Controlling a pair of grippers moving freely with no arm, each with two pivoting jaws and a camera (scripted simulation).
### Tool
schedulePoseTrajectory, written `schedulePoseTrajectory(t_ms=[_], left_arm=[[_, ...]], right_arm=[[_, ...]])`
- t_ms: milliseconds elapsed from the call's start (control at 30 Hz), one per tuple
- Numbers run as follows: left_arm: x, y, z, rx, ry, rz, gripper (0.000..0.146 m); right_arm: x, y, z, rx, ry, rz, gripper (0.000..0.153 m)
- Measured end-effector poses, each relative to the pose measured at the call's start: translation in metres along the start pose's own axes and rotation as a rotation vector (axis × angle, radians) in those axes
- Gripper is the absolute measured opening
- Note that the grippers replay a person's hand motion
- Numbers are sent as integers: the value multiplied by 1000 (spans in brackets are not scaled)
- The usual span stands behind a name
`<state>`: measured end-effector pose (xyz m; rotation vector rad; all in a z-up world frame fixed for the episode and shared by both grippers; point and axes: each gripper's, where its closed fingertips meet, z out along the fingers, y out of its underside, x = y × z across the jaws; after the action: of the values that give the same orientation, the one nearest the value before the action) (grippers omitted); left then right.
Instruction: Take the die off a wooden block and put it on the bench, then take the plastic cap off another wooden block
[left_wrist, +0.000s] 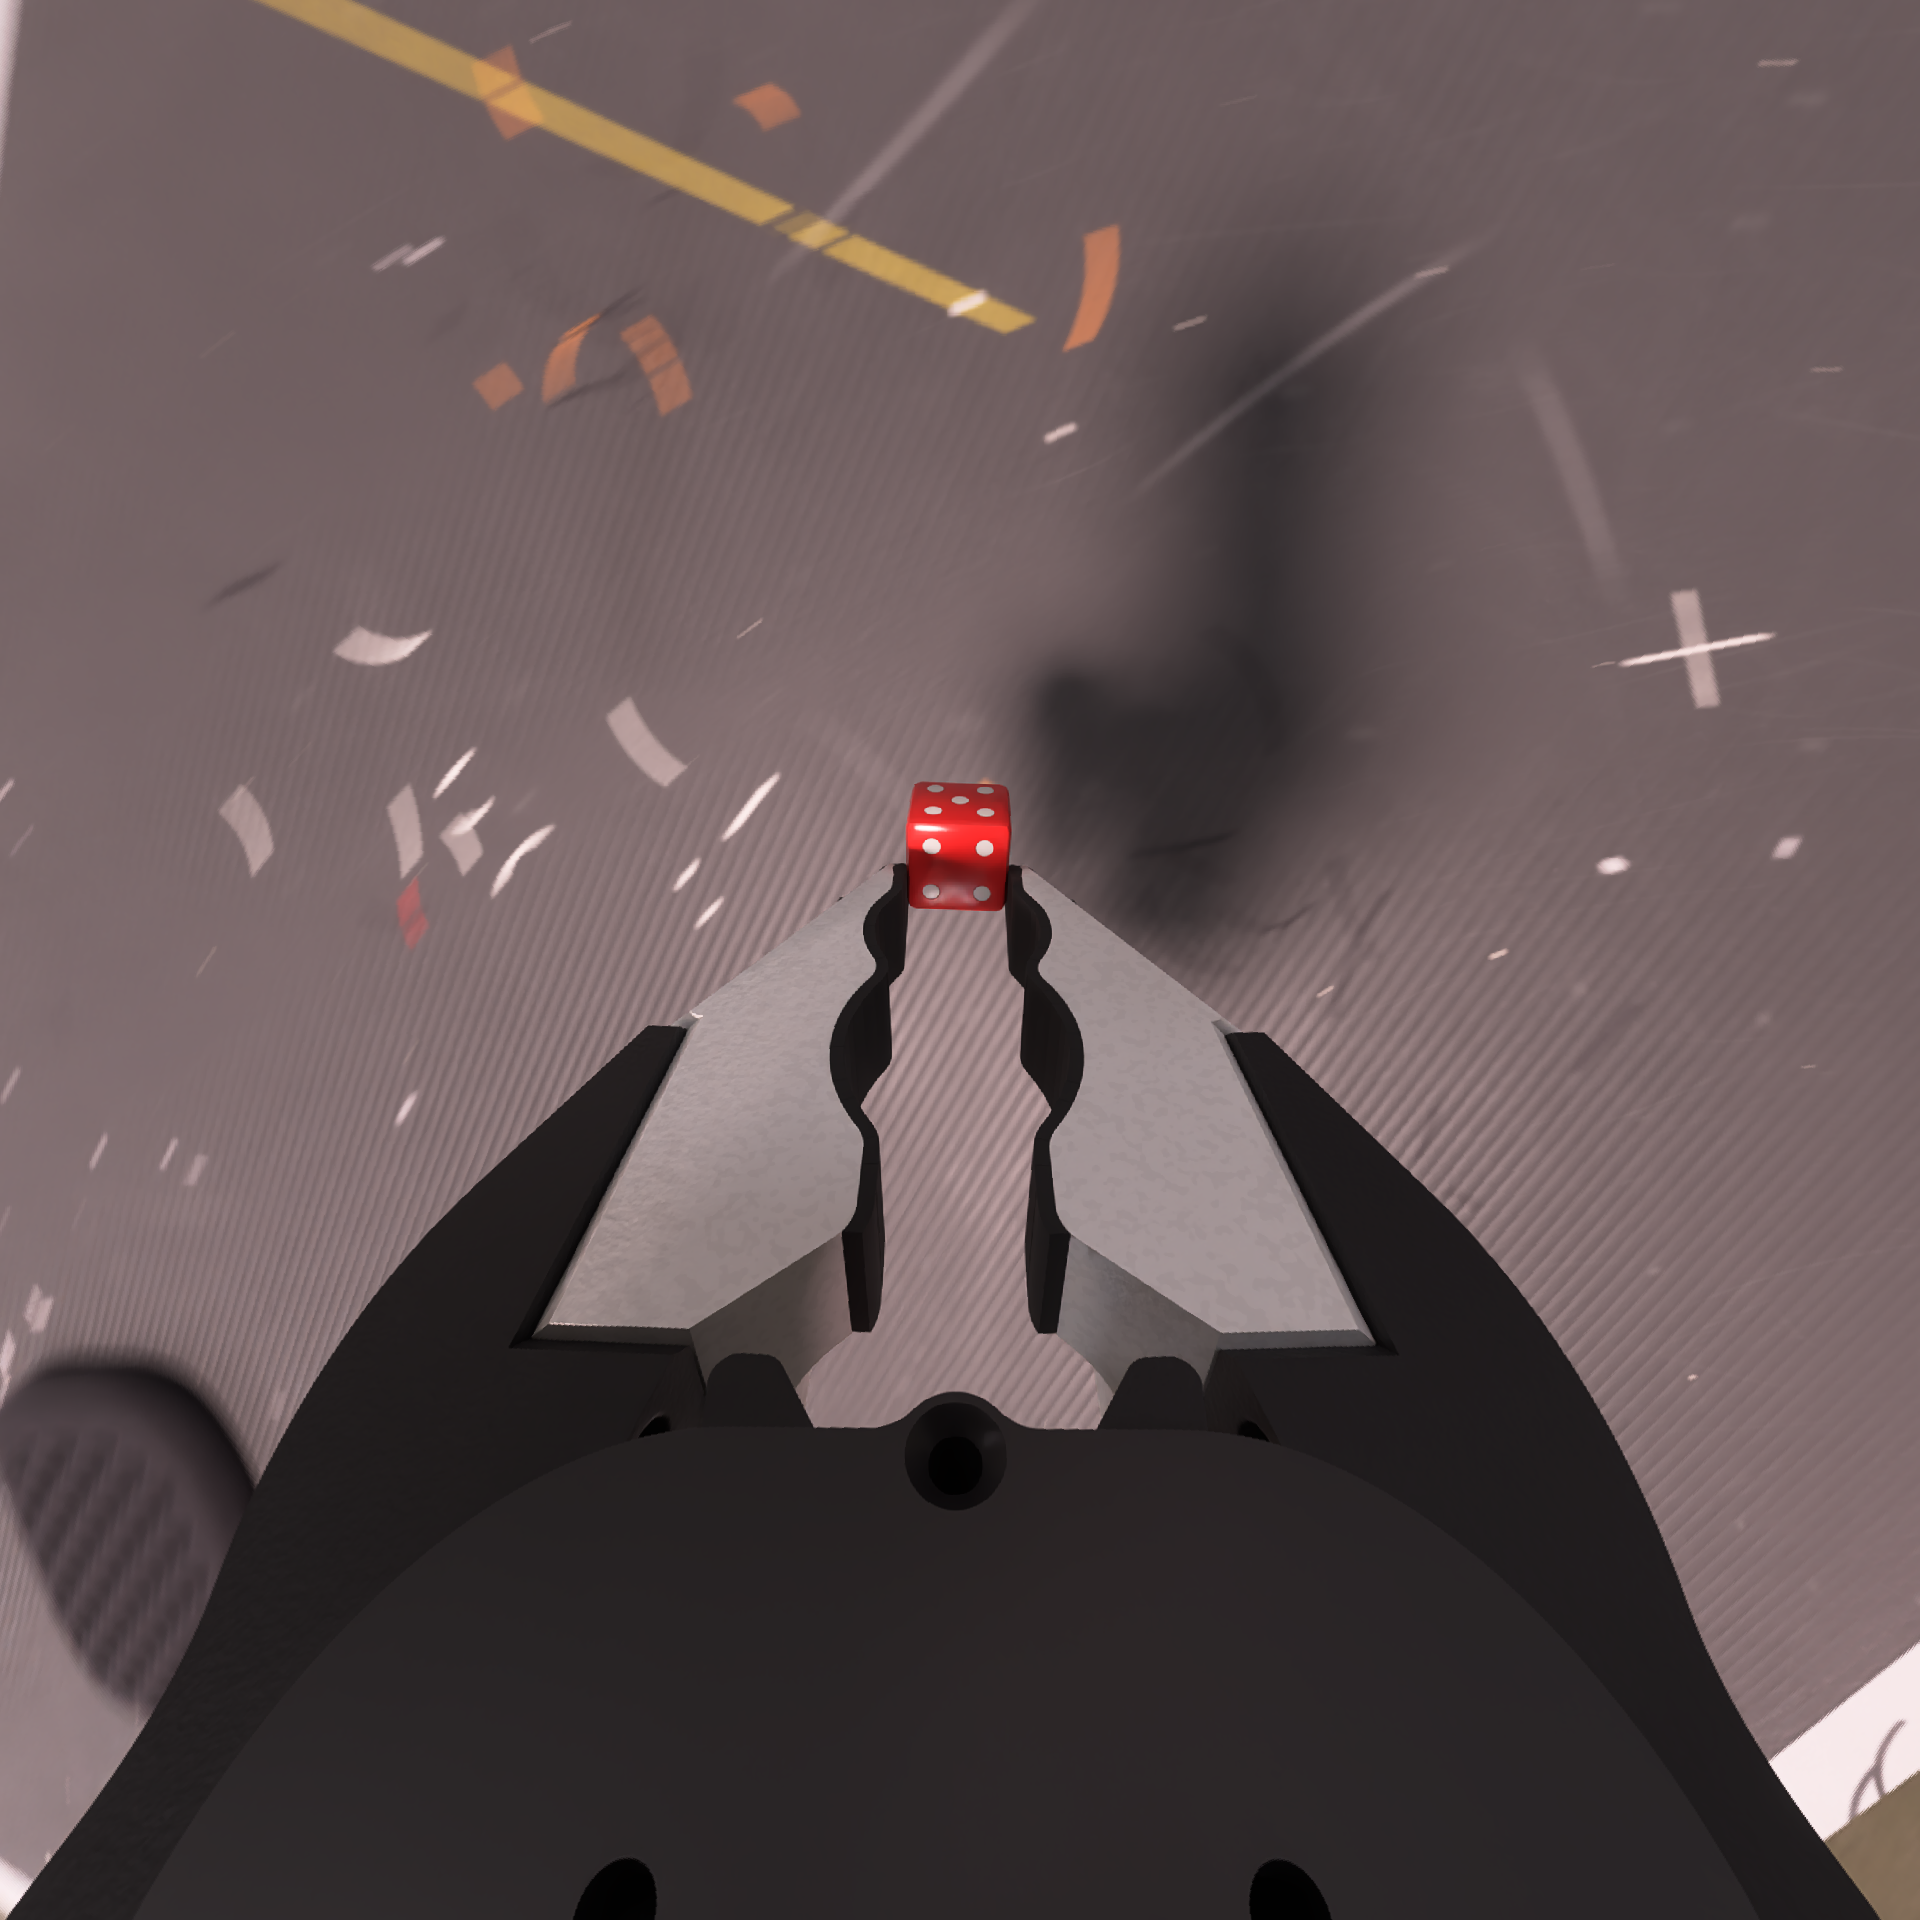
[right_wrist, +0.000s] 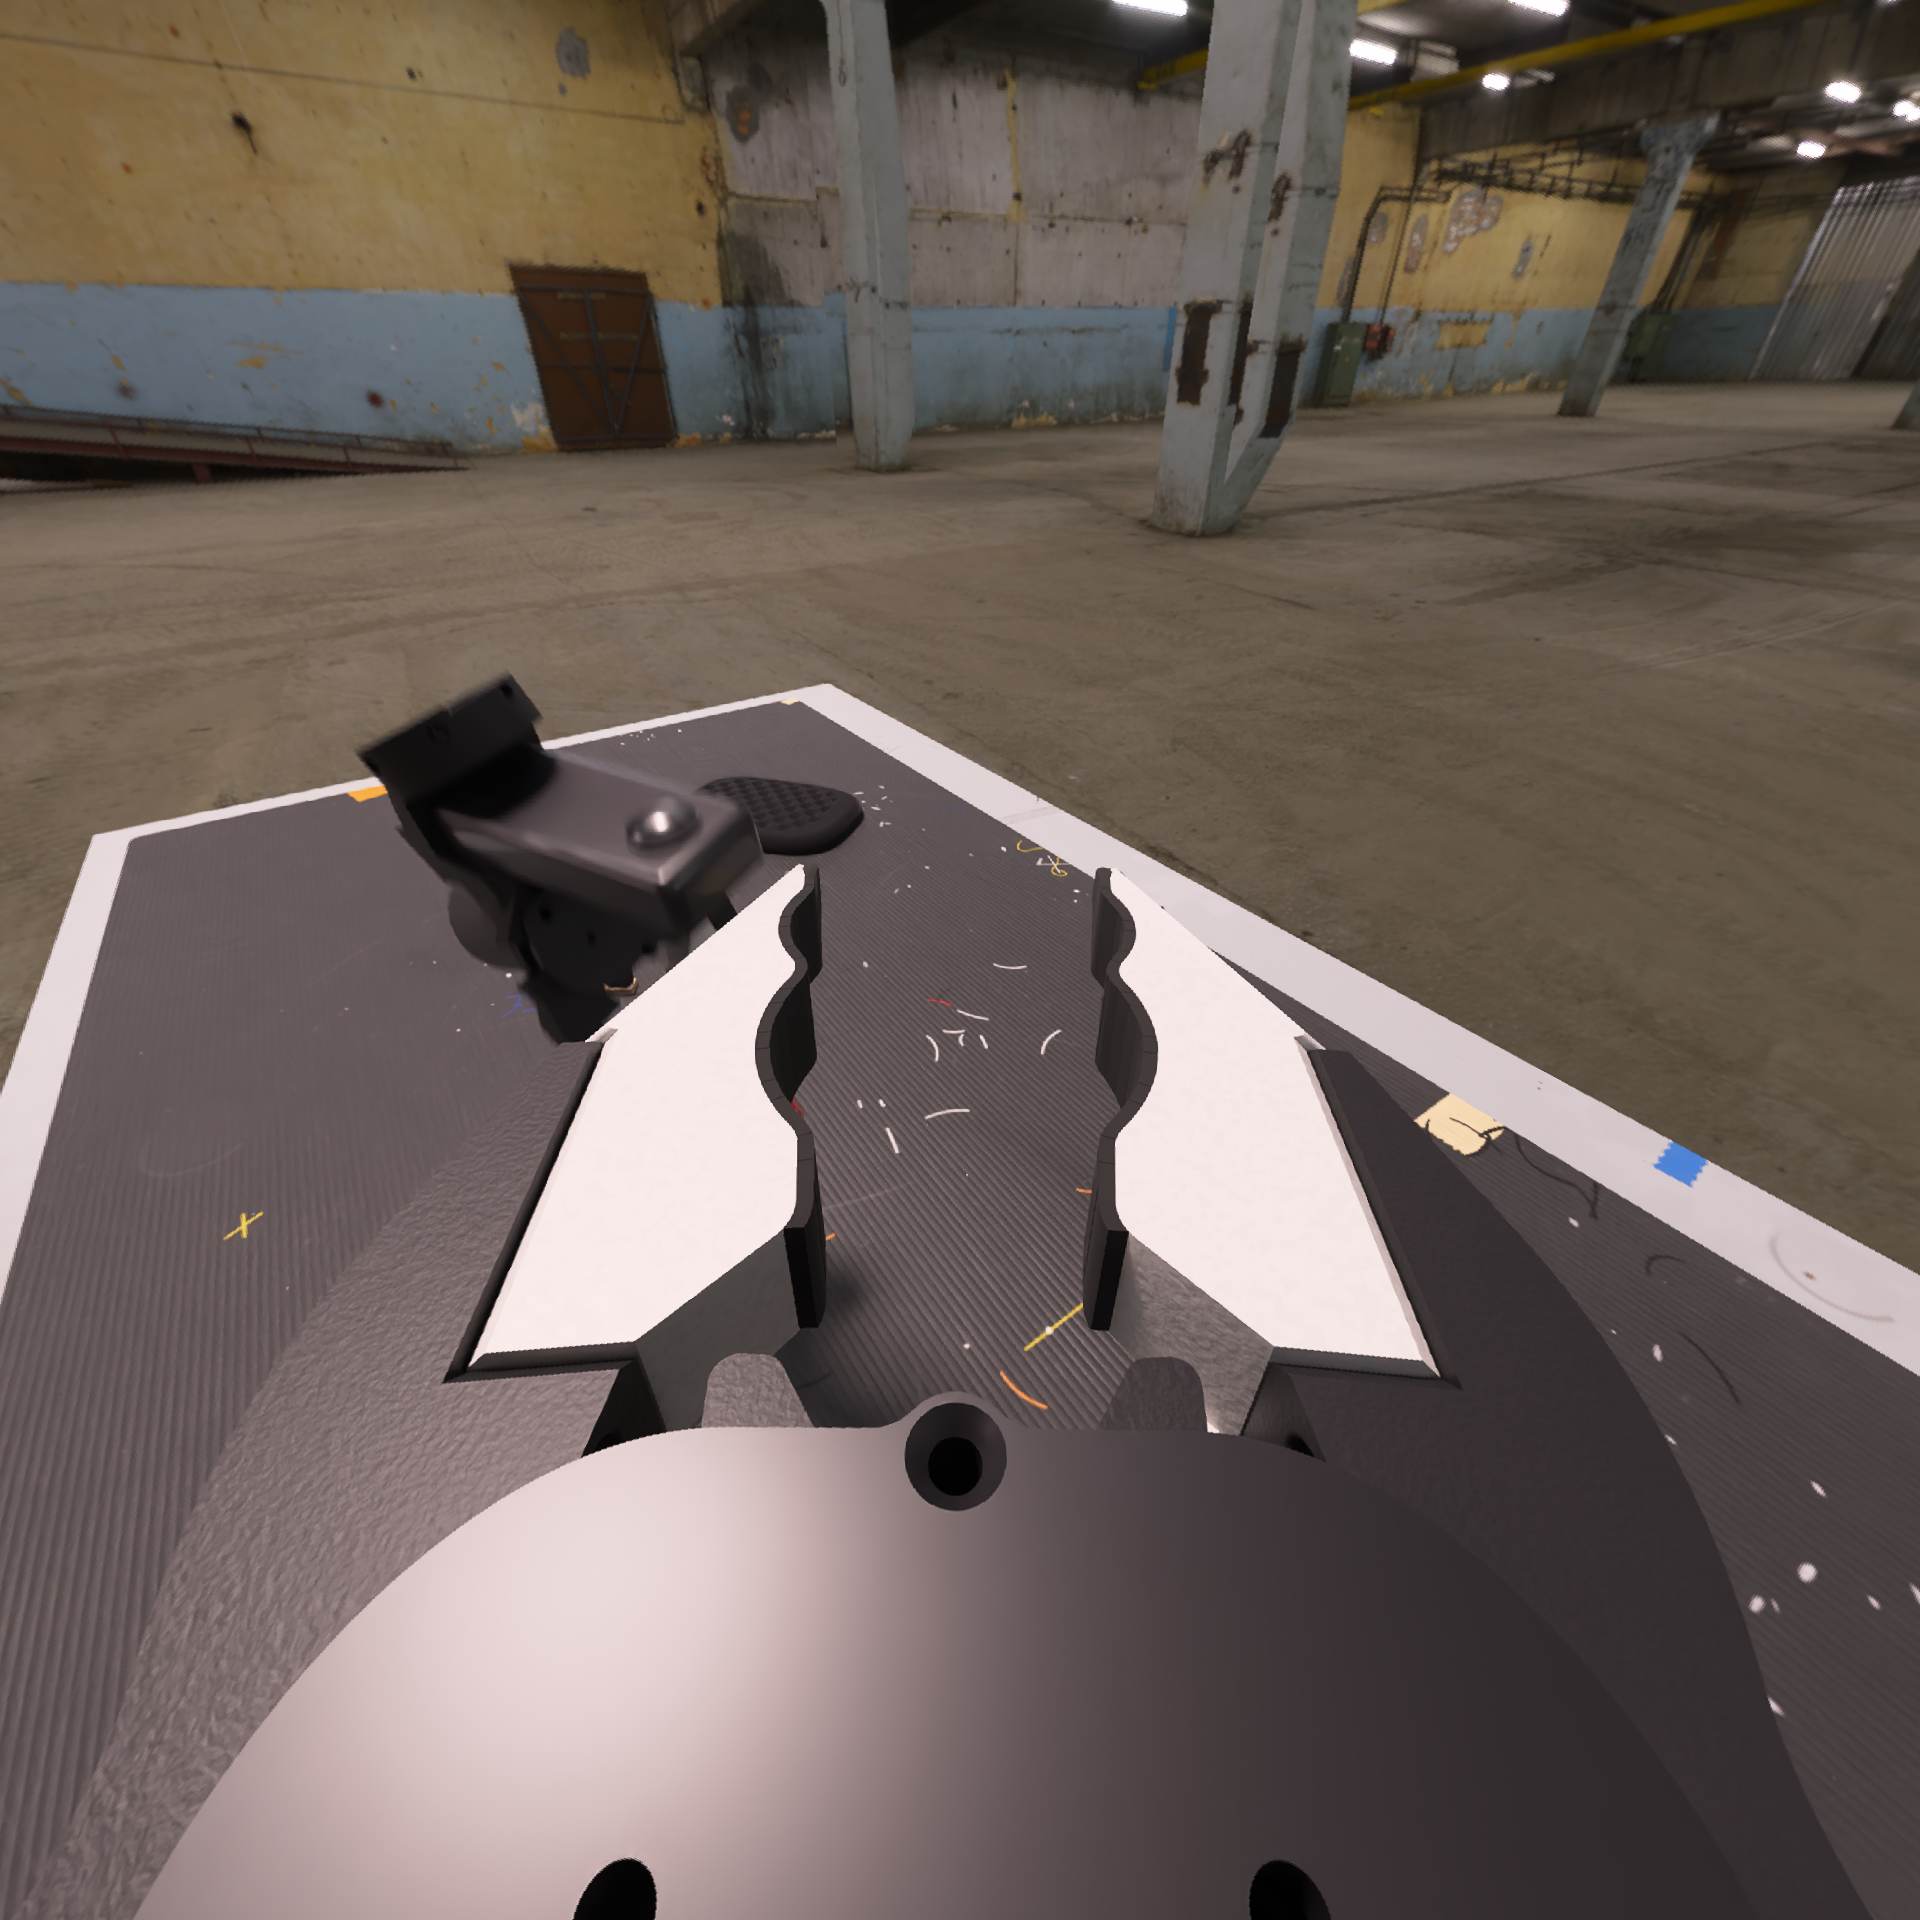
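In the left wrist view, the left hand-held gripper fills the lower half of the frame, its two fingers drawn narrow and pinching one red die at their very tips, at the centre of the frame. The die is a cube with no long axis; one white-dotted face looks toward the camera and another looks up, its edges square to the fingers. Whether it rests on the surface or hangs just above it cannot be told. Beyond it the dark ribbed surface runs to the top of the frame, scattered with white and orange flecks, with a yellow stripe across the upper left and a white cross at the right. A blurred dark shadow lies just right of the die.

In the right wrist view, the right hand-held gripper occupies the lower frame with its fingers spread wide and nothing between them. Past its left finger, in the centre left of the frame, the left hand-held gripper appears tilted down toward the surface; from here its fingertips and the die are hidden. Behind it lies a dark dimpled pad. Farther off, this view alone shows the surface's white border, a concrete floor, pillars and yellow-and-blue walls.

One die and two hand-held grippers are visible; no wooden block or cap shows in either view.
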<state>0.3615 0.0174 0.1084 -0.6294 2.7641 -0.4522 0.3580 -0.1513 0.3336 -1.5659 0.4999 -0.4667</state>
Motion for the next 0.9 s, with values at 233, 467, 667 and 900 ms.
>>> schedulePoseTrajectory(t_ms=[233,467,667,900], left_arm=[[77,-23,65,-92,198,199,18],[89,-16,81,-147,248,225,18],[91,-9,87,-190,267,234,18],[88,-4,83,-206,300,222,19]], right_arm=[[4,5,3,-18,1,13,52],[6,7,3,-29,6,16,52],[6,11,5,-47,4,16,53],[8,12,5,-52,5,23,53]])
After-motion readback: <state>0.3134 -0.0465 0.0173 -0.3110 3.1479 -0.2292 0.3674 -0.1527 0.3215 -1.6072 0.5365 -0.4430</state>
